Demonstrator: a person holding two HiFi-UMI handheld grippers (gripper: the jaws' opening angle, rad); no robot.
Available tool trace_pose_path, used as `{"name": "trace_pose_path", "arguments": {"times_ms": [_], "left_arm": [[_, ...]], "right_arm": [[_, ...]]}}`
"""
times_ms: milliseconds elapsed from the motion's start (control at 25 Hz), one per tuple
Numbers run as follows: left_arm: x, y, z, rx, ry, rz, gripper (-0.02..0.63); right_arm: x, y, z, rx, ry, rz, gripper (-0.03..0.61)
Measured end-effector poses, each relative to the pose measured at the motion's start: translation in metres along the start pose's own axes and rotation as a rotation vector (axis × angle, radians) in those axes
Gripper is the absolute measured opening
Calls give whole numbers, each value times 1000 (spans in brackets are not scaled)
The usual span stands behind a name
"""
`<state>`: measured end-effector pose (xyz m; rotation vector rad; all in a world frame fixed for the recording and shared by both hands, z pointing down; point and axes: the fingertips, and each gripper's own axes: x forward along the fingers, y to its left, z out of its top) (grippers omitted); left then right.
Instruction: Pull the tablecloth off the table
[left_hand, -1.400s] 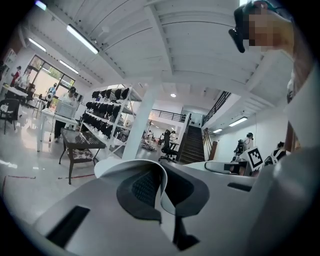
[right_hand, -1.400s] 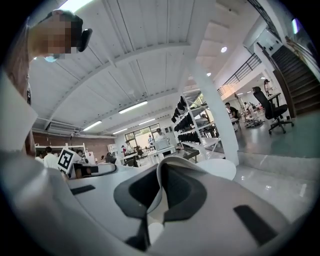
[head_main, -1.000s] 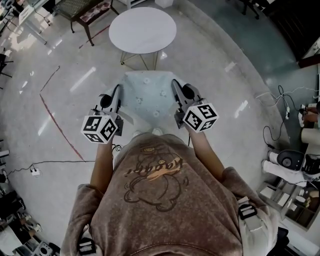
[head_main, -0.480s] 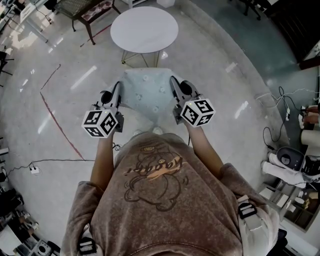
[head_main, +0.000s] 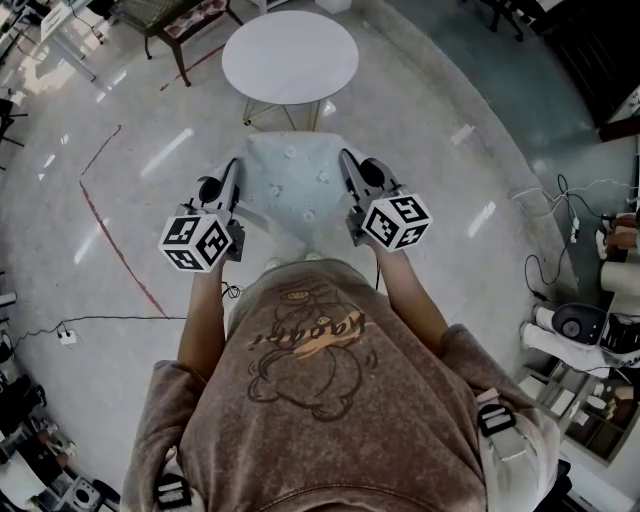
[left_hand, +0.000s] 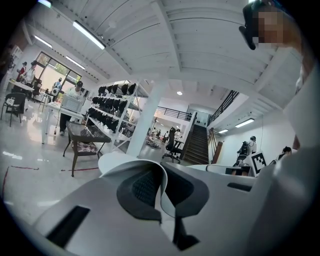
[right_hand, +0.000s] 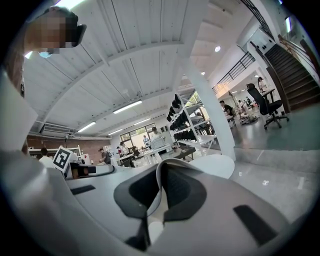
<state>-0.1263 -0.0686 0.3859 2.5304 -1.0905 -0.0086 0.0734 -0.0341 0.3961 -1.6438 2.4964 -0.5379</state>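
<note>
**A:** So, where's the tablecloth (head_main: 293, 190)?

**B:** Off the table (head_main: 290, 55). It hangs in the air between the two grippers, in front of the person's chest. Pale fabric with small flower spots, spread out wide. The round white table stands further out, beyond the cloth's far edge. From the head view I can't tell whether the cloth touches it.

**A:** Left gripper (head_main: 233, 172)?

**B:** Clamped on the cloth's left edge. Its own view shows a thin fold of fabric pinched between the dark pads (left_hand: 142, 187), with the jaws together on it.

**A:** Right gripper (head_main: 346, 162)?

**B:** Same, clenched on the right edge. A strip of fabric runs down between its pads (right_hand: 187, 192), no gap either side.

**A:** Pose?

**B:** Both point away from the person, roughly level, marker cubes nearest the chest. The grippers are well apart. The cloth's far edge runs fairly straight between them, and the near part sags to a point down toward the person's feet.

**A:** Floor?

**B:** Glossy and pale. Red line (head_main: 110, 240) on the left, thin cable (head_main: 120, 322) by the left elbow.
</note>
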Motion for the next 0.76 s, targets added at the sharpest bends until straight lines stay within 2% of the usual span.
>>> {"name": "trace_pose_path", "arguments": {"times_ms": [760], "left_arm": [[-11, -4, -9, -5, 52, 5, 20]], "right_arm": [[-8, 5, -8, -2, 48, 24, 8]]}}
